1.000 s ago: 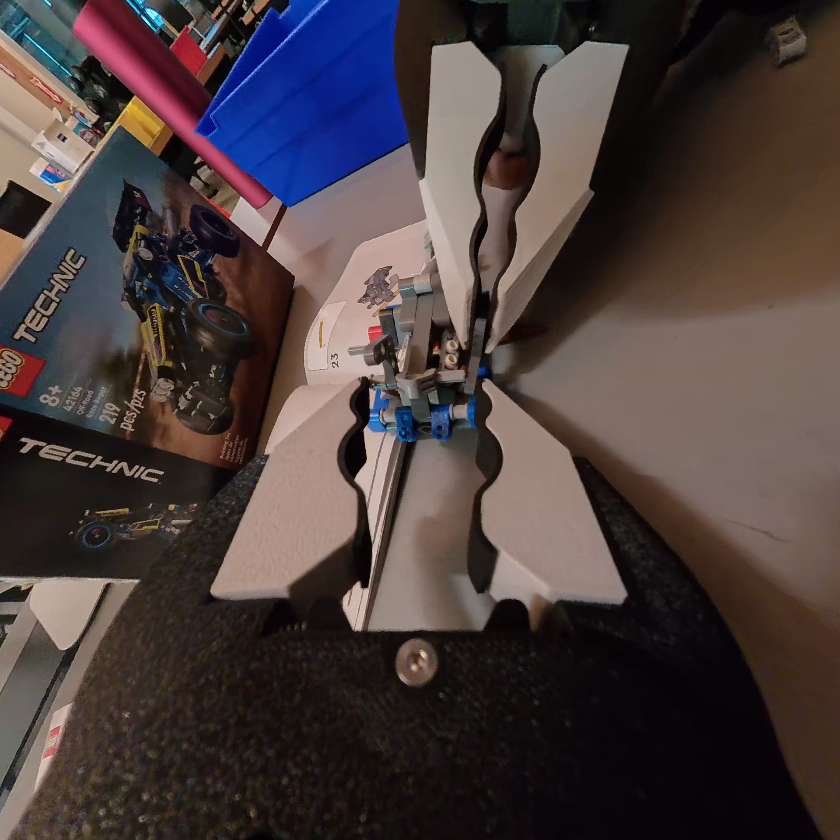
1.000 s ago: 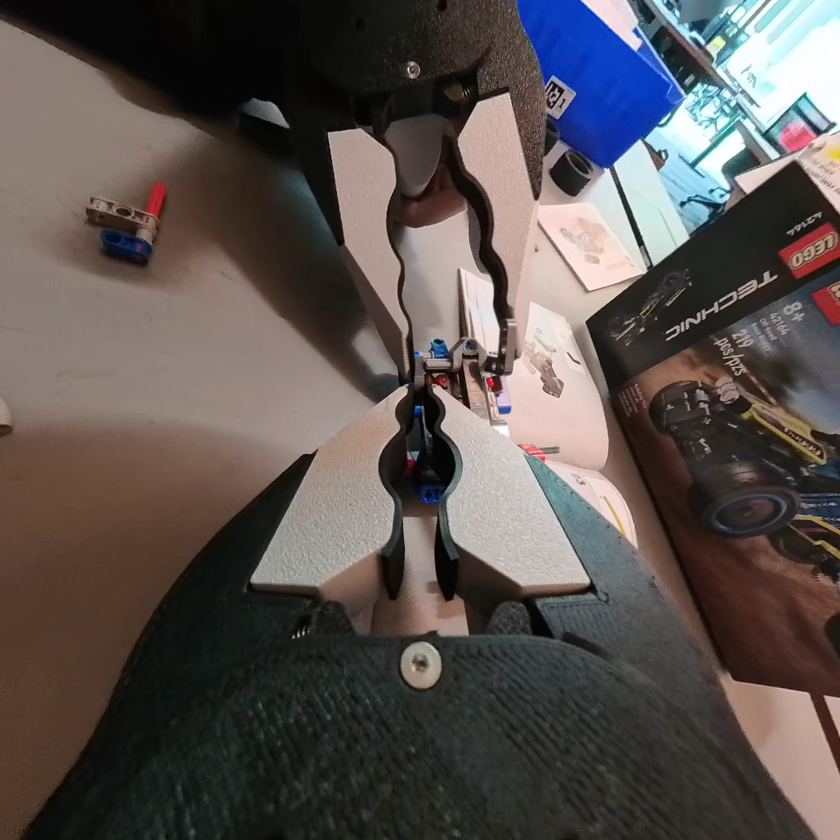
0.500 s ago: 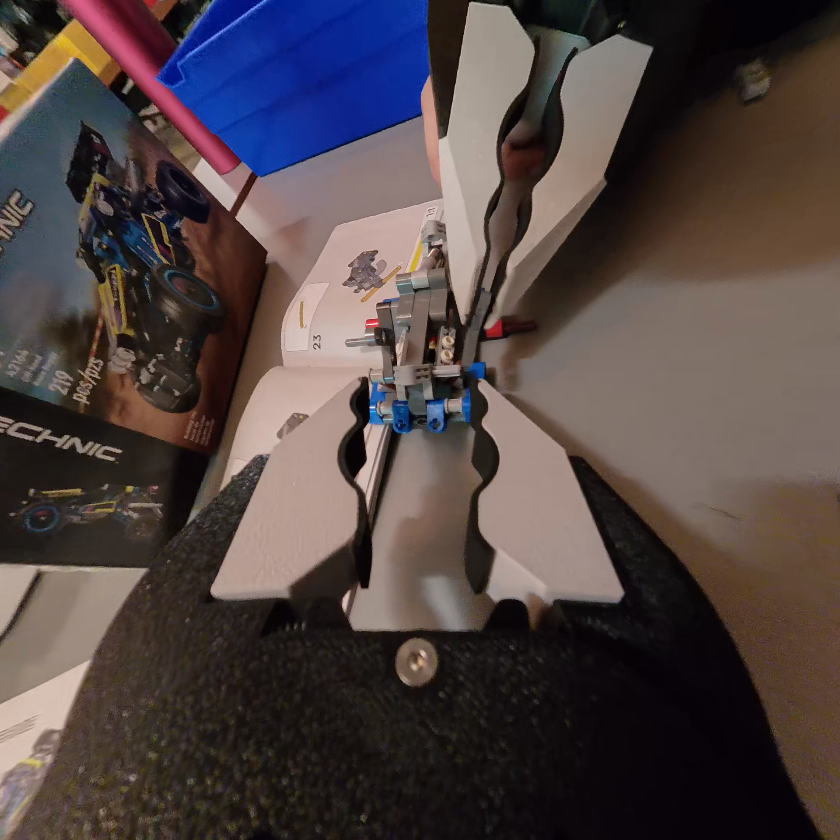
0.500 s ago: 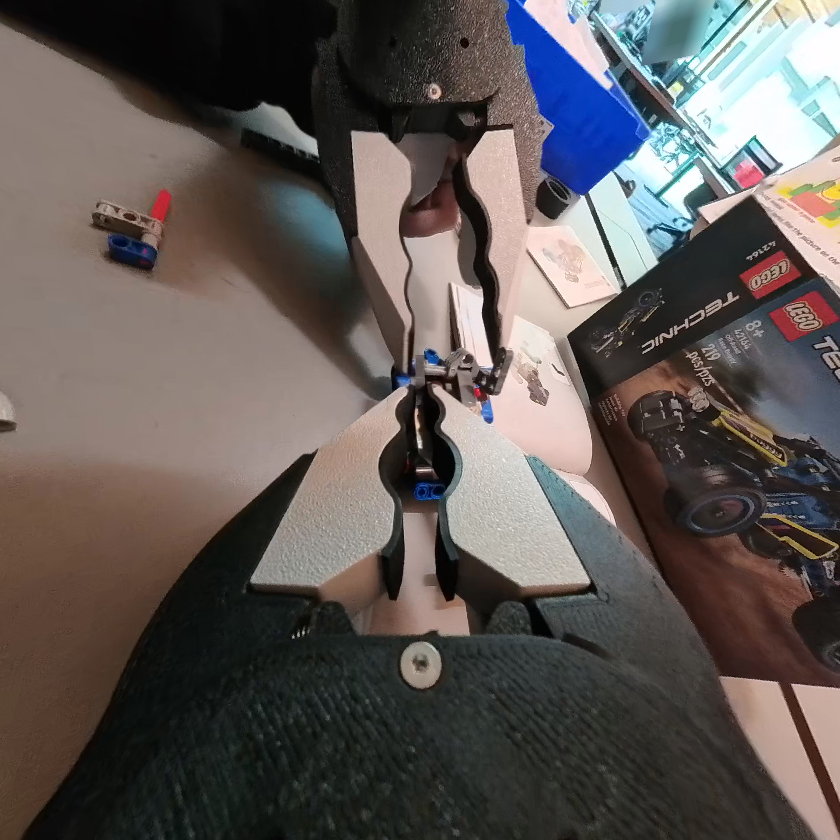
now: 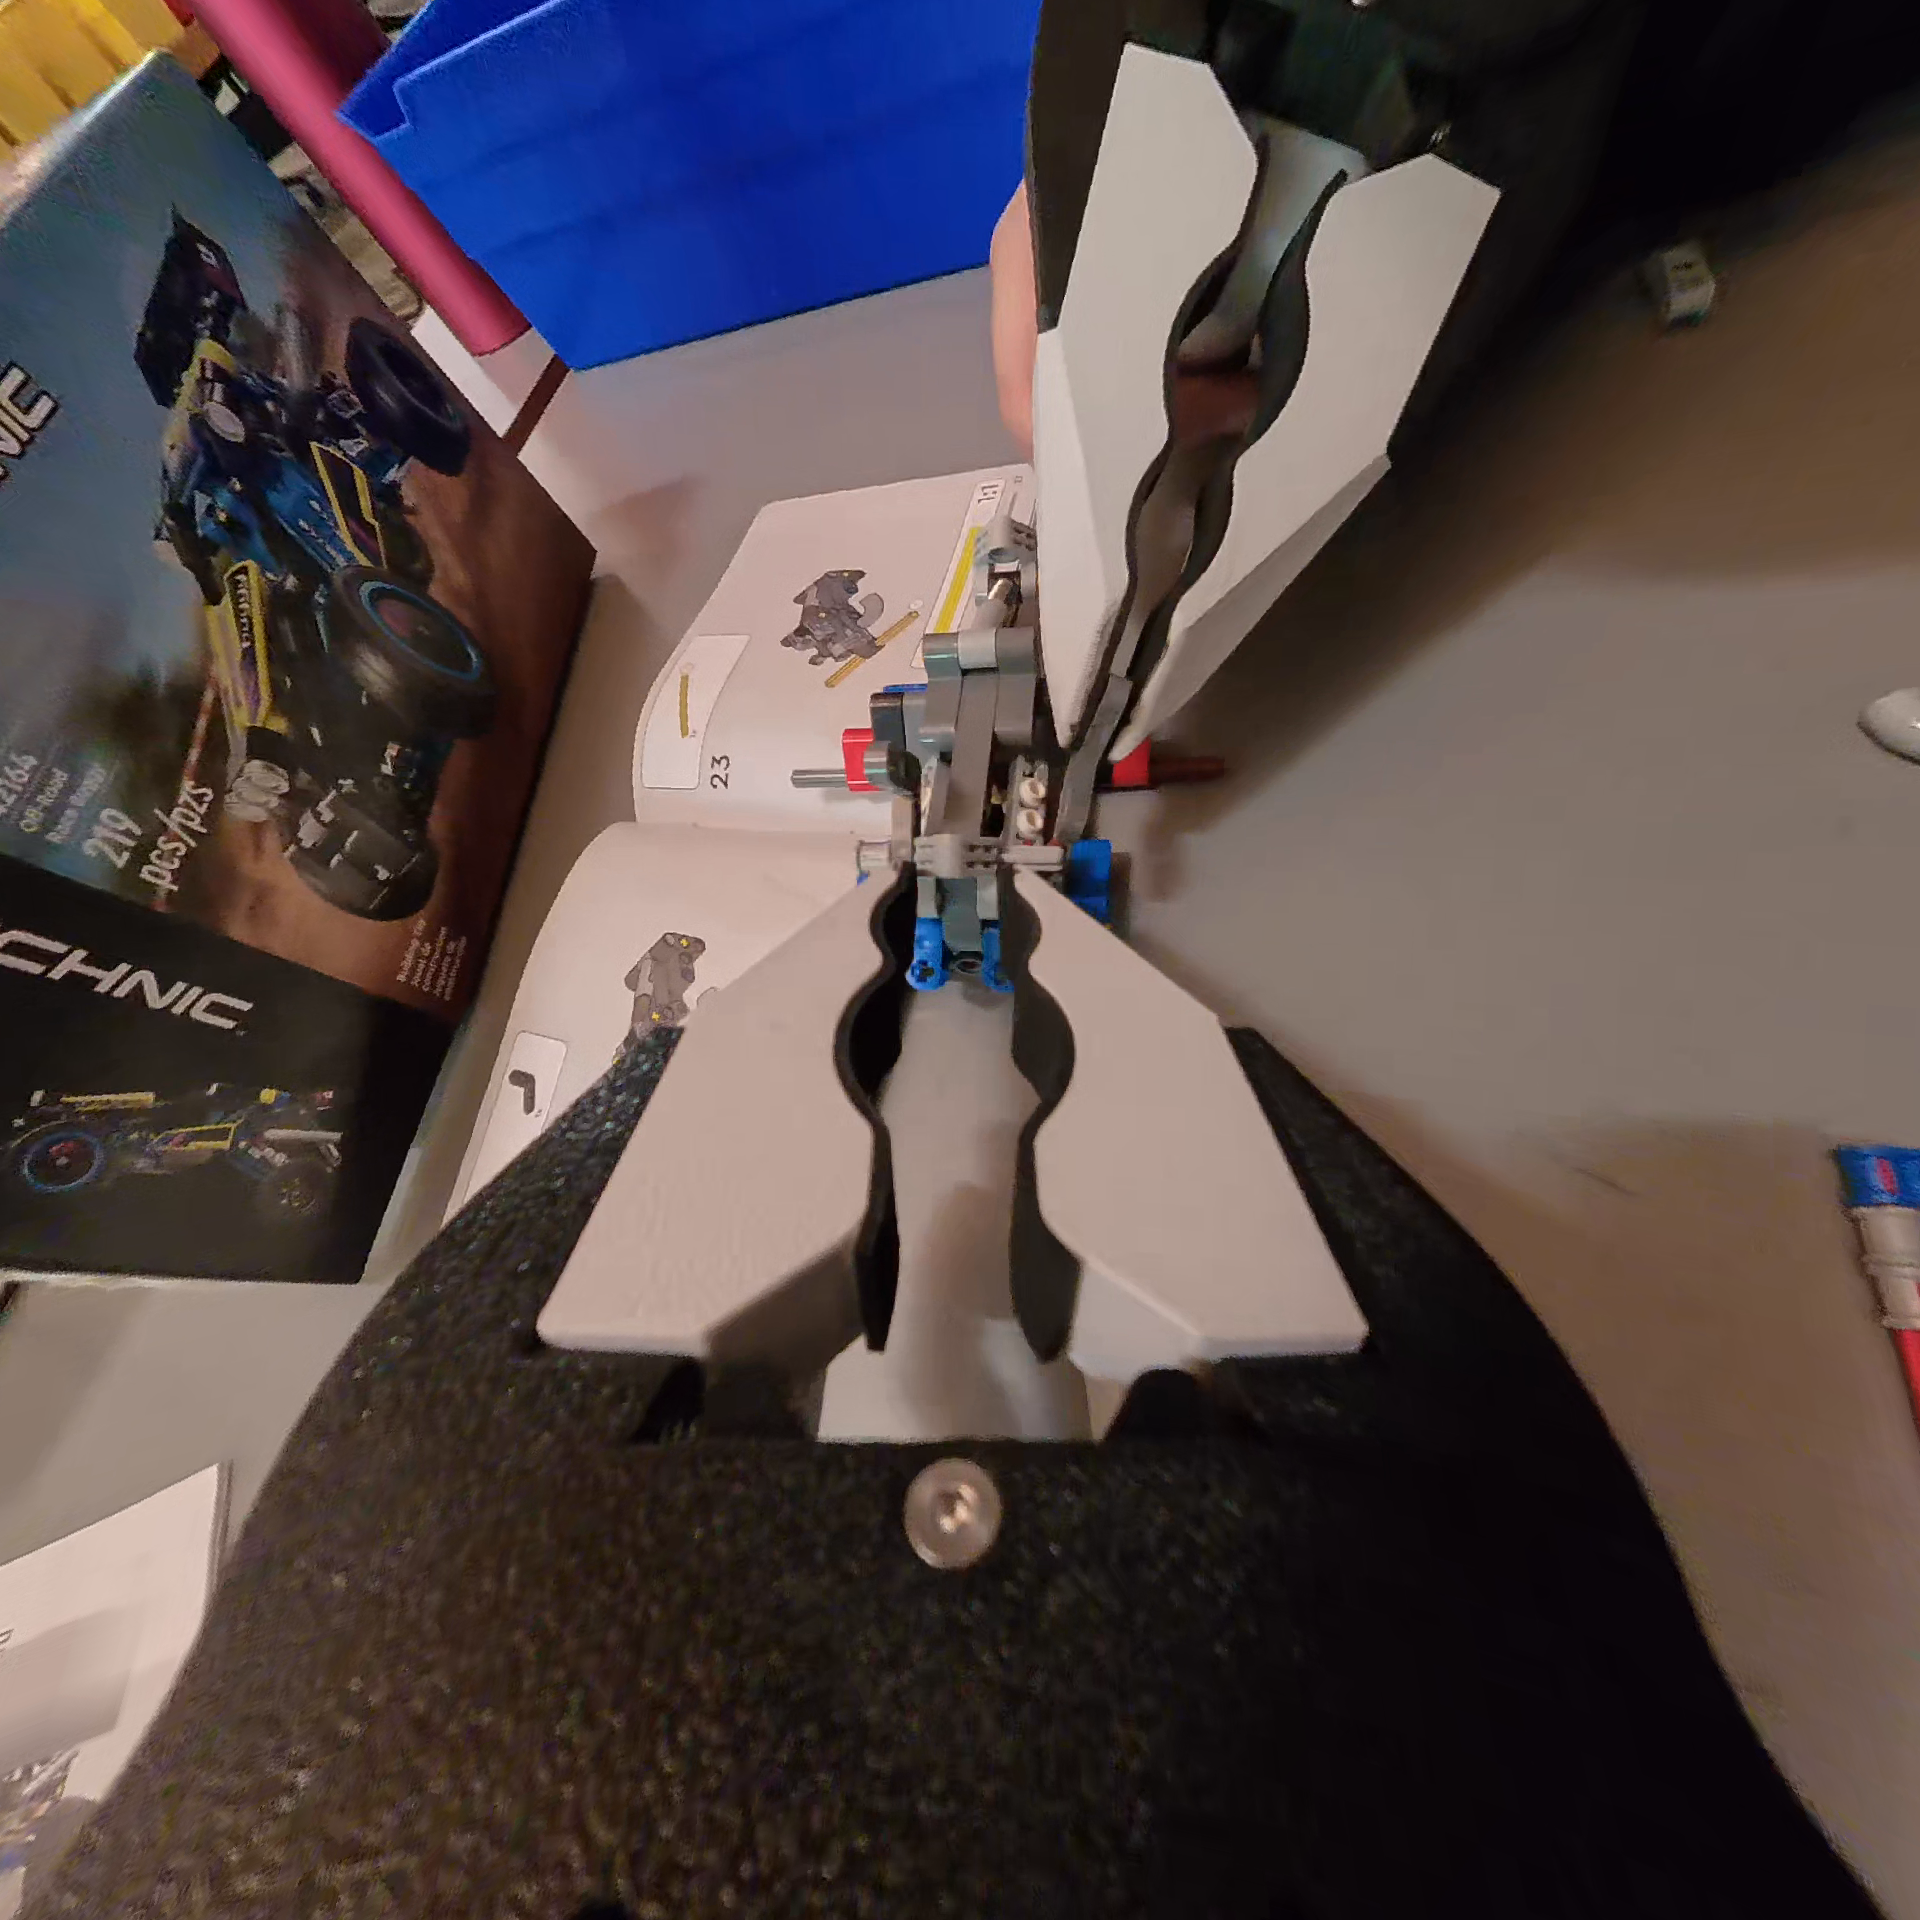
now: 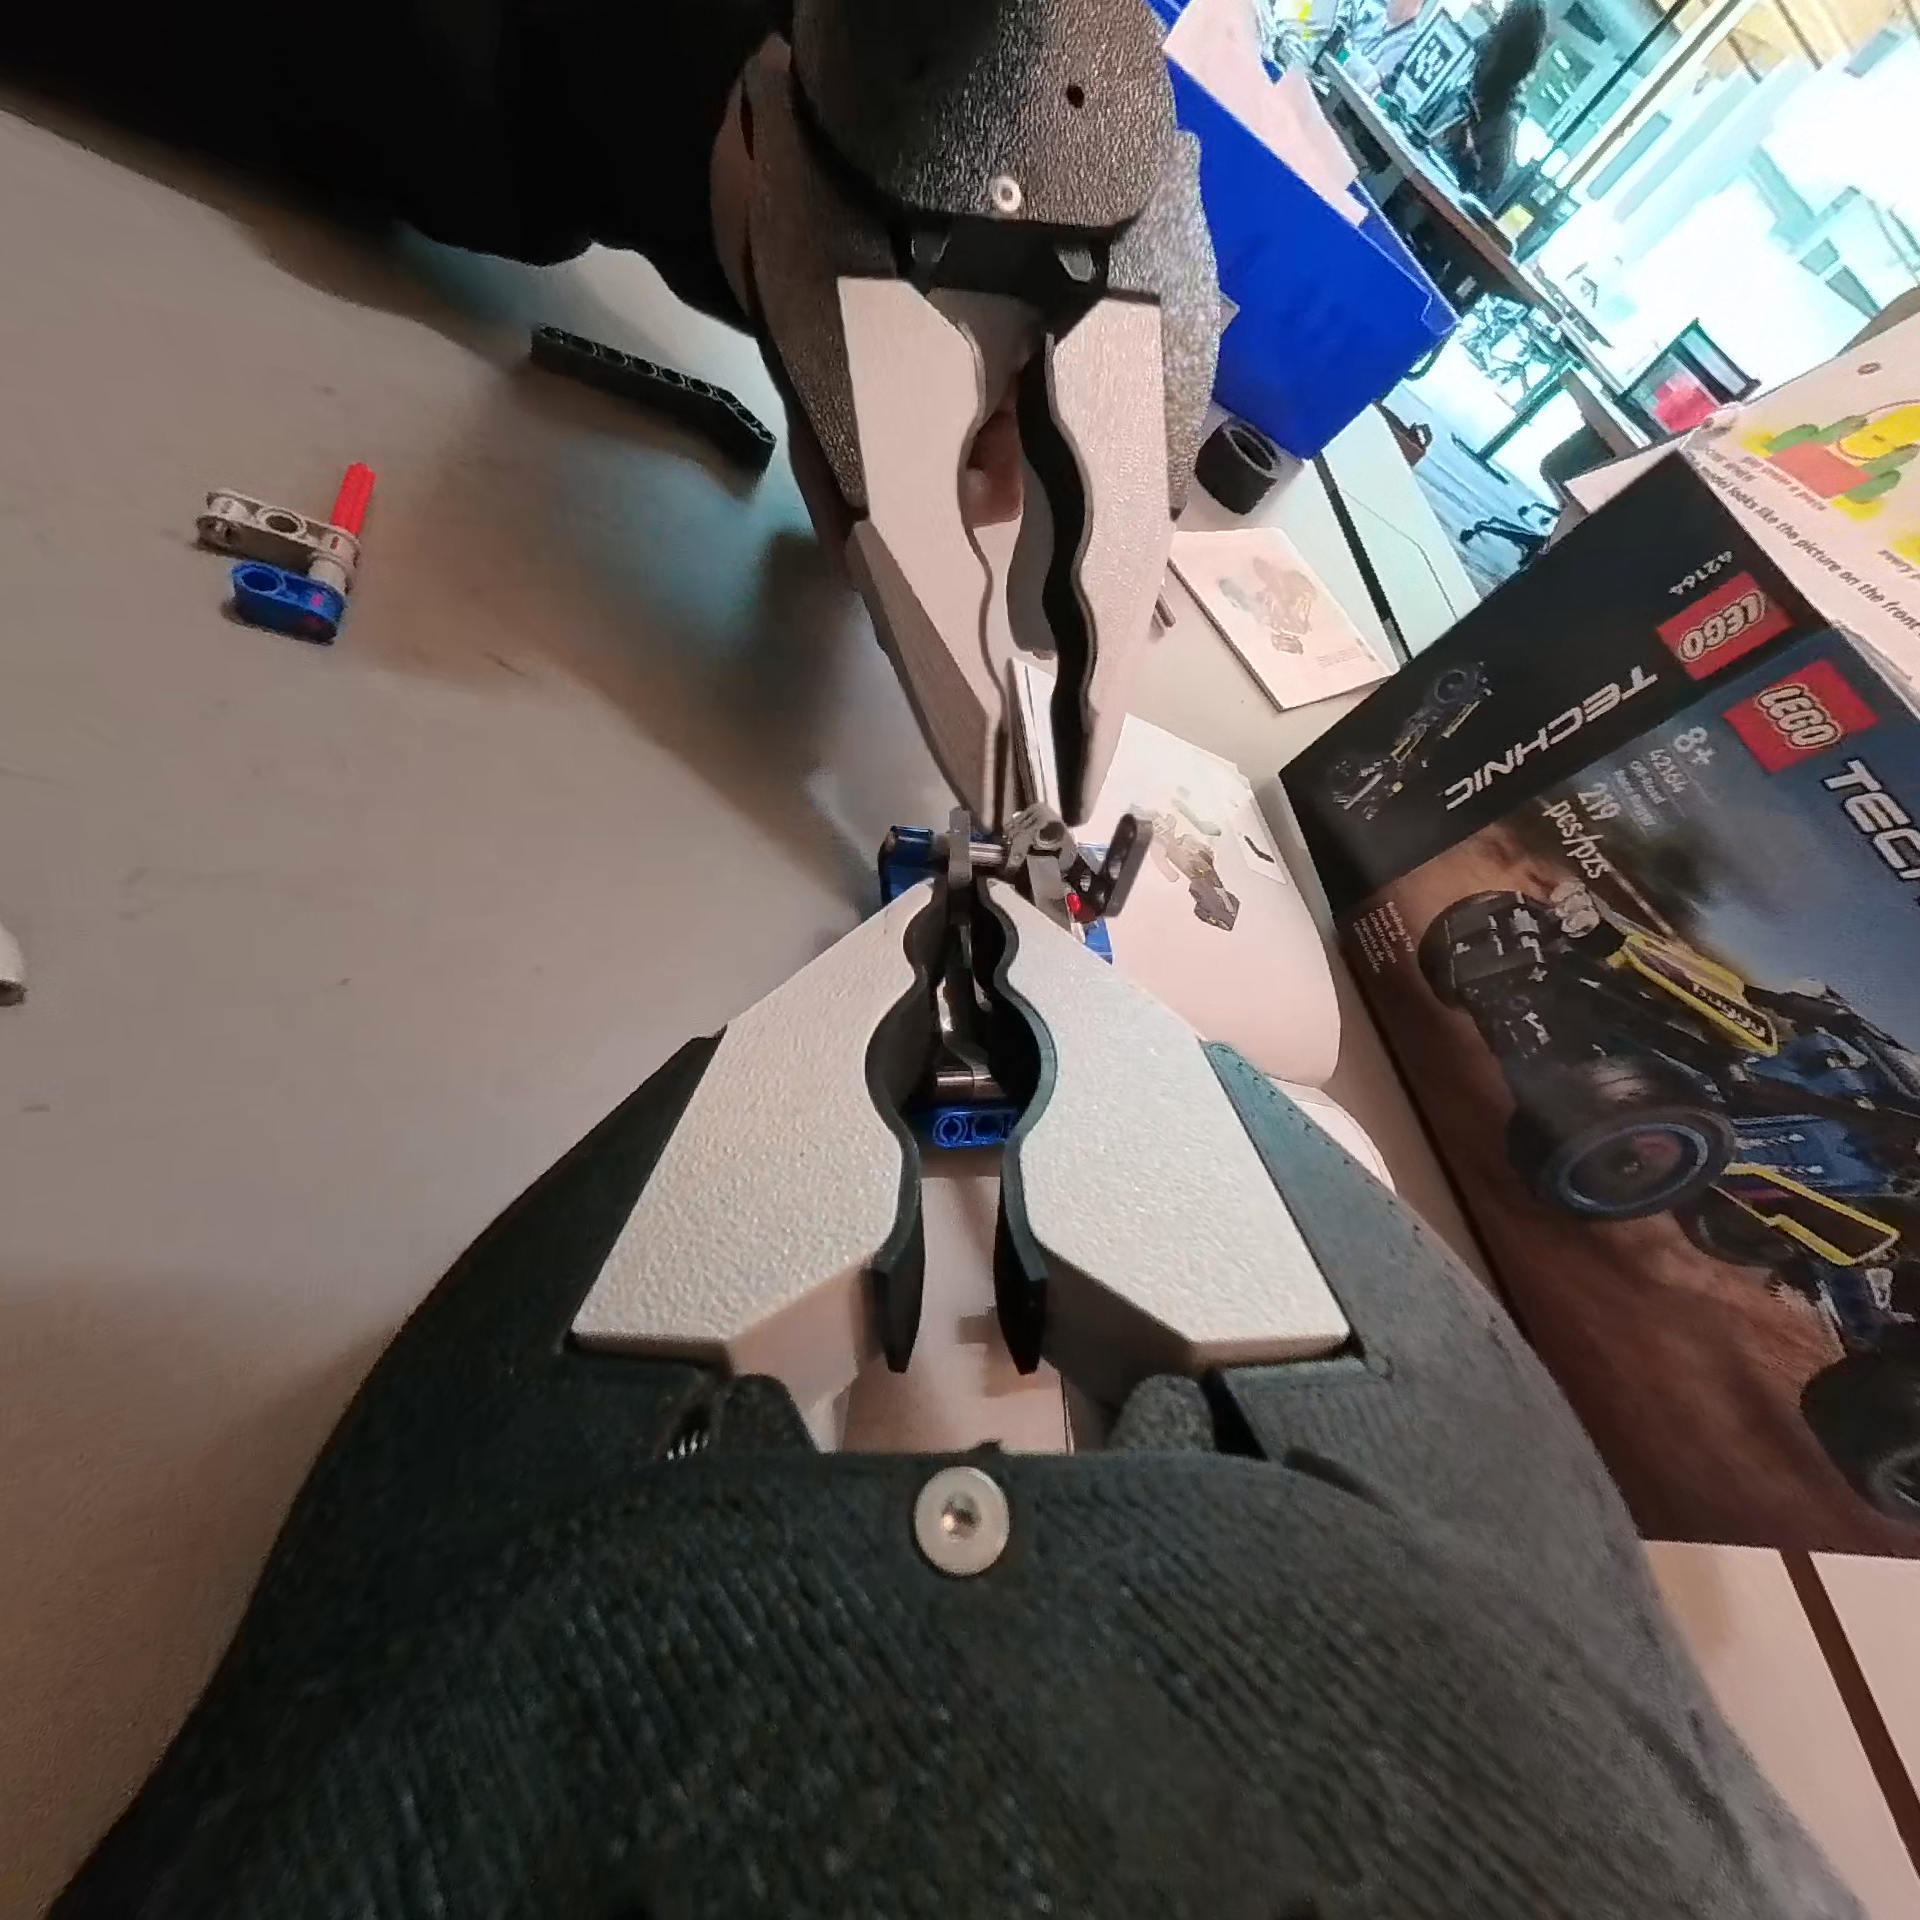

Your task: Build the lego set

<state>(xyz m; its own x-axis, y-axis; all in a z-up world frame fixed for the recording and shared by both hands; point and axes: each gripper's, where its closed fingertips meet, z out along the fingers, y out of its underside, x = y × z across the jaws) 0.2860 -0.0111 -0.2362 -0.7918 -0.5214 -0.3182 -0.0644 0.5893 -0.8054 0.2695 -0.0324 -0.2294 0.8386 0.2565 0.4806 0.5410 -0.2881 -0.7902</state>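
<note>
Beside the blue bin (image 5: 727, 177) – both tools (image 5: 956, 914) (image 6: 971, 914) pinch one brick assembly (image 5: 966, 769).

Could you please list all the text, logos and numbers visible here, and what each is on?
I don't copy wording; these bear it:
Toy box: logos, words, numbers, legible.
Open instruction booklet: step and page numbers, legible.
Closed leaflet: too small.
White box with yellow picture: small print, partly cut off.

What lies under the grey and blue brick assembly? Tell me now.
An open instruction booklet lies under the brick assembly, on the pale table. Both claws, left and right, and the assembly cover the spot directly underneath.
</note>
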